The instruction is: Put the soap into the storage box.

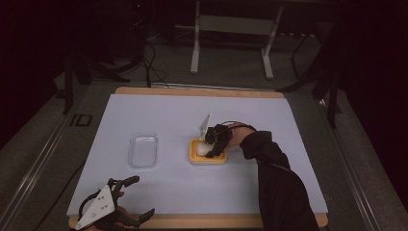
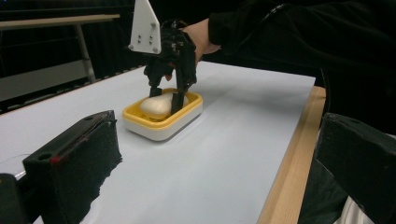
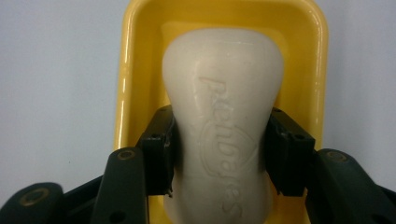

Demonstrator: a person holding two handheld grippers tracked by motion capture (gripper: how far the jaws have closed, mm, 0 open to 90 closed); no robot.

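Observation:
A cream bar of soap [image 3: 224, 116] with raised lettering lies in a yellow soap dish [image 3: 122, 93]. My right gripper [image 3: 219, 154] points down into the dish, shut on the soap, its black pads [image 3: 161, 154] pressed against the bar's two sides. From above, that gripper [image 1: 215, 147] sits over the dish [image 1: 208, 159] right of the table's middle, the soap [image 1: 200, 149] showing at its left. The left gripper view has the dish [image 2: 161, 123], the soap [image 2: 156, 106] and the right gripper [image 2: 169, 100] farther off. My left gripper [image 1: 139, 197] rests open at the table's front left corner, nothing between its jaws.
A clear plastic lid or tray [image 1: 143, 150] lies on the pale blue table sheet [image 1: 159, 115], left of the dish. The wooden table edge [image 1: 202, 221] runs along the front. A white frame stand [image 1: 231, 29] is on the floor beyond the table.

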